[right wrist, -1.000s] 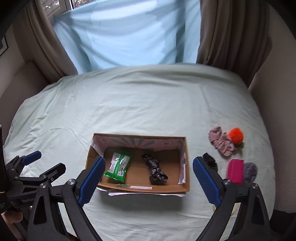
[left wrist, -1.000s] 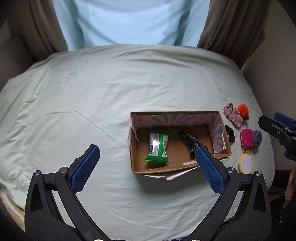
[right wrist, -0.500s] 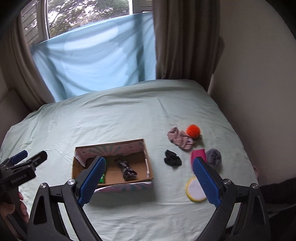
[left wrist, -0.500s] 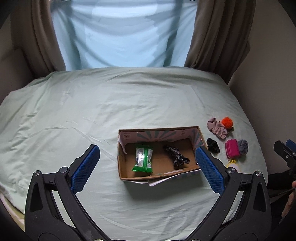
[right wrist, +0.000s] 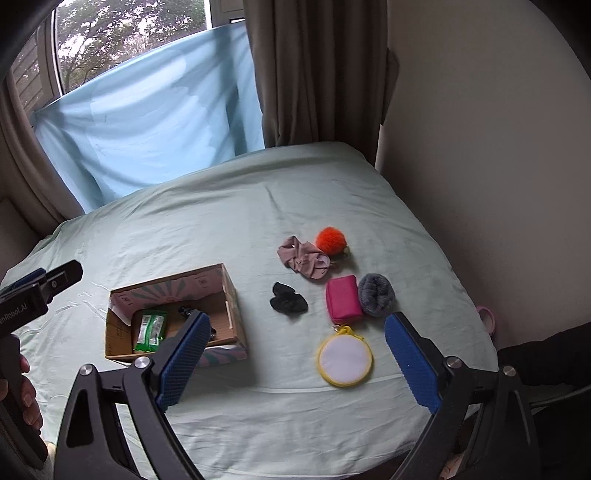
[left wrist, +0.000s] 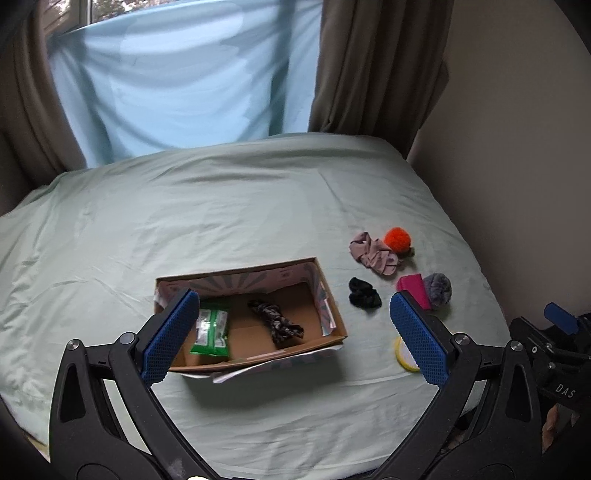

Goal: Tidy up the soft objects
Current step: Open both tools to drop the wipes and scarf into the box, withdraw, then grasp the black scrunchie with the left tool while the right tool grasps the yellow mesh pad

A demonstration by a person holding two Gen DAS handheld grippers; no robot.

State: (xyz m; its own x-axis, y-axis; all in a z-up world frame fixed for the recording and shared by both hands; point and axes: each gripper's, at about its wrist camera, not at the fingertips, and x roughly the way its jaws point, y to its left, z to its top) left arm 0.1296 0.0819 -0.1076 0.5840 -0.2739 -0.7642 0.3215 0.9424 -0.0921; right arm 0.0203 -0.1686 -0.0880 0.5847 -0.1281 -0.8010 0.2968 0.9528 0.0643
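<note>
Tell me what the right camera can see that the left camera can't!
Only the right wrist view shows the whole round yellow-rimmed pouch, a pink ring at the bed's edge, and trees through the window.

Only the left wrist view shows the whole dark patterned scrunchie in the box; in the right view a finger hides most of it.

Both show the cardboard box, green packet, black scrunchie, orange pompom, pink pouch and both open grippers.

Bed sheet [right wrist: 229,221] open left; wall [right wrist: 498,184] hems soft pile [right wrist: 332,273], seemingly.
</note>
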